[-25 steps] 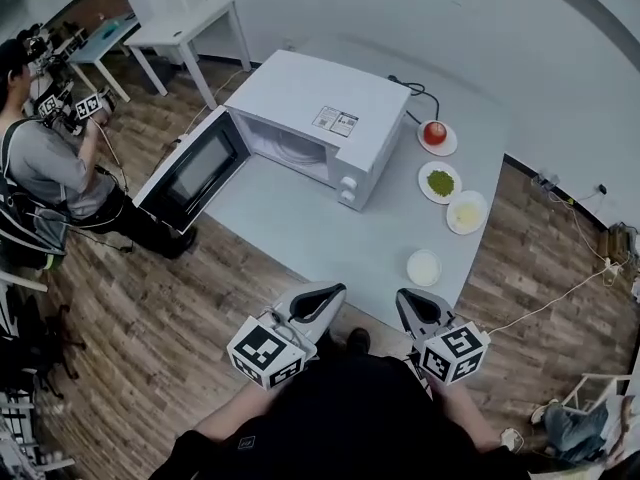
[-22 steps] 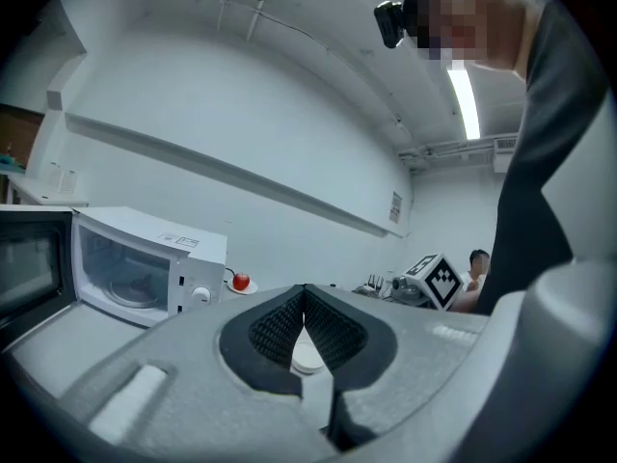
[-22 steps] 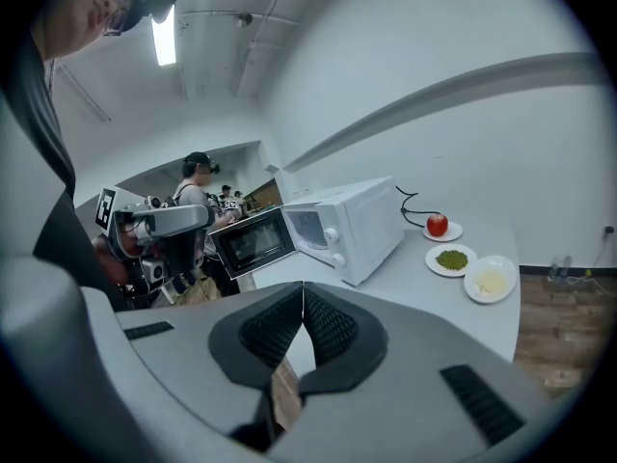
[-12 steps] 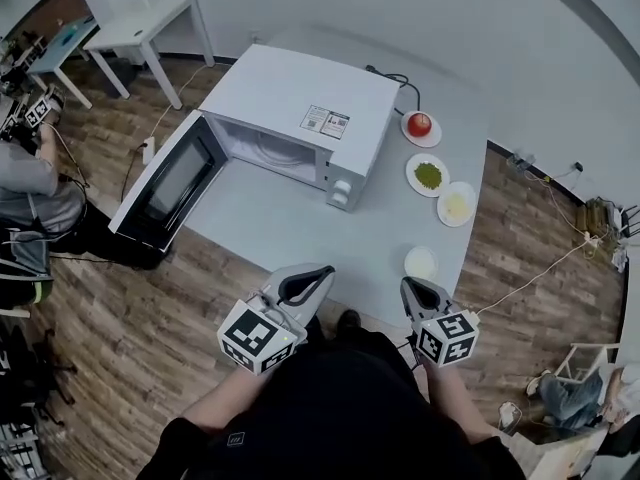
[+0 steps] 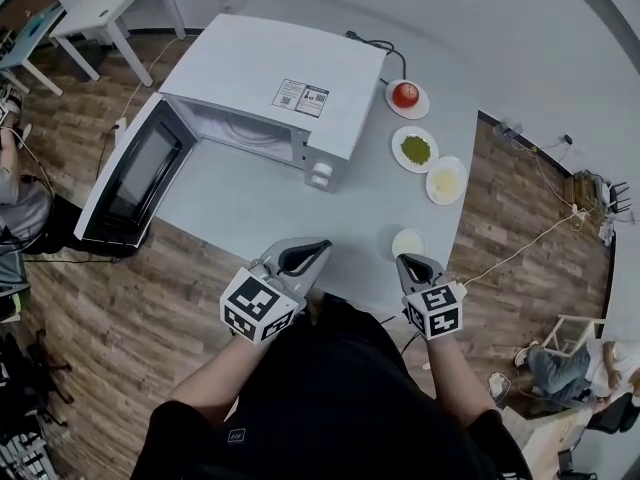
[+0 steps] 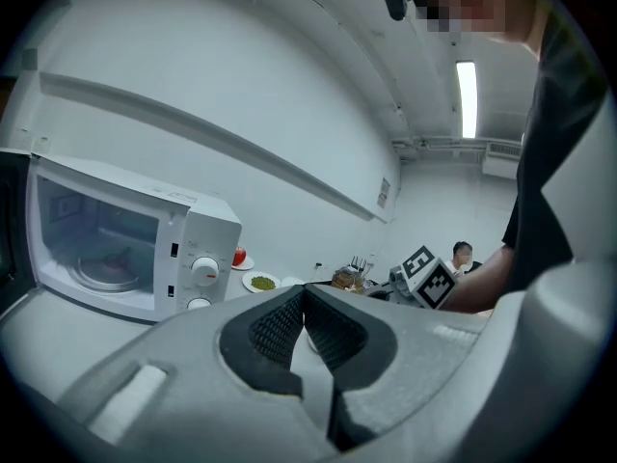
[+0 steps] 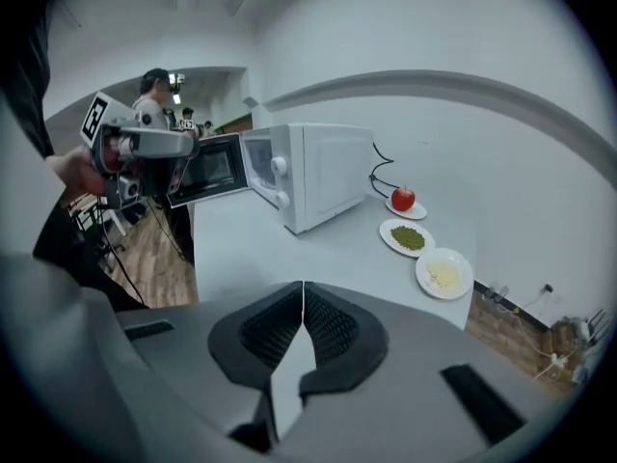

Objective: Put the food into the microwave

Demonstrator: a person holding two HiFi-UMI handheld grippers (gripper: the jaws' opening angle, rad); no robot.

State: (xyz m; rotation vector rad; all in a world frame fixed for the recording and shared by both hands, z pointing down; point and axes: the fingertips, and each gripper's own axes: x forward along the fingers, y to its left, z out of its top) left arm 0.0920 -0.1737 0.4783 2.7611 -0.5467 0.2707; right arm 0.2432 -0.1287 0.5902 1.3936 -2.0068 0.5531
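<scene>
The left gripper (image 5: 320, 245) and the right gripper (image 5: 404, 260) are both pressed together and empty. The right tip covers the near edge of a pale dish (image 5: 411, 240), whose content is unclear. The tomato (image 5: 405, 93), the green plate (image 5: 415, 149) and the yellowish plate (image 5: 446, 180) stand beside the open microwave (image 5: 270, 68), its inside half hidden.

The bench (image 5: 260, 208) carries an open microwave (image 5: 275, 83) ahead of the left tool (image 5: 322, 243) and four plates (image 5: 415, 150) in a row beyond the right tool (image 5: 403, 260).
</scene>
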